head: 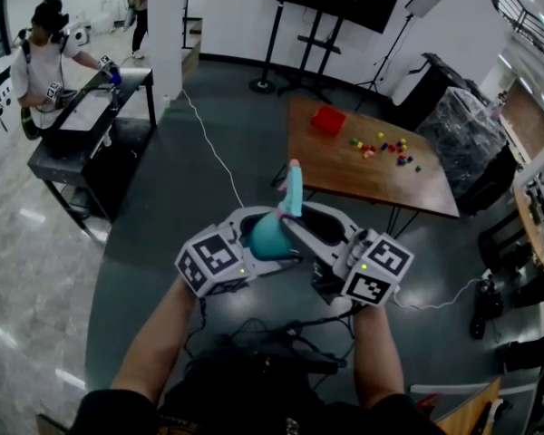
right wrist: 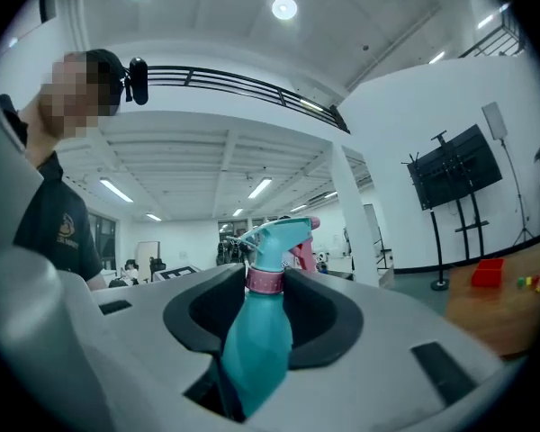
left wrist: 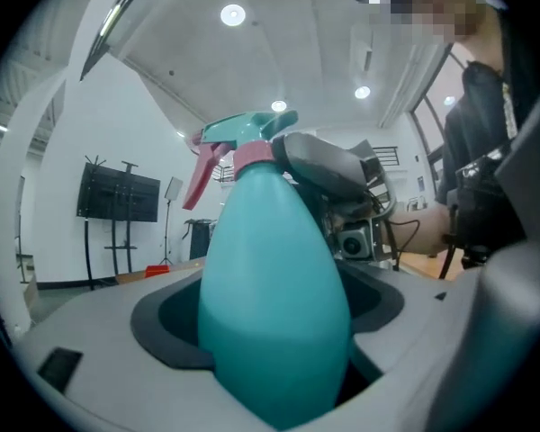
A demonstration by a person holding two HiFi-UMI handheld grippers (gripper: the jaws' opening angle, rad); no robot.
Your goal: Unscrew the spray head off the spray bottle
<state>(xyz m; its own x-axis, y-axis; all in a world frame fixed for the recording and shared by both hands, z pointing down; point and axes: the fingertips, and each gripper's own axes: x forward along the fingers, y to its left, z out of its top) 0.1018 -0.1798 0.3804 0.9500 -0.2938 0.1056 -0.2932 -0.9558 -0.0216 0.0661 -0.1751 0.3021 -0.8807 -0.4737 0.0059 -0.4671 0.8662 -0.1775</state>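
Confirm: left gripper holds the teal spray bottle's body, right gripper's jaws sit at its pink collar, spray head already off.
Wrong: the spray head is on the teal spray bottle, above the pink collar, as the right gripper view shows. The left gripper holds the body and the right gripper's jaws sit at the collar.

- Between the left gripper (head: 266,236) fingers, the spray bottle (left wrist: 270,304) takes up all the room.
- The right gripper (head: 288,216) fingers press on the pink collar (right wrist: 265,281) from both sides. Above it the spray head (right wrist: 274,237) stands clear.
- Underneath is open floor (head: 181,198), crossed by a white cable (head: 213,148).
- Ahead to the right, a wooden counter (head: 344,175) carrying a red box (head: 327,119) bars the way.
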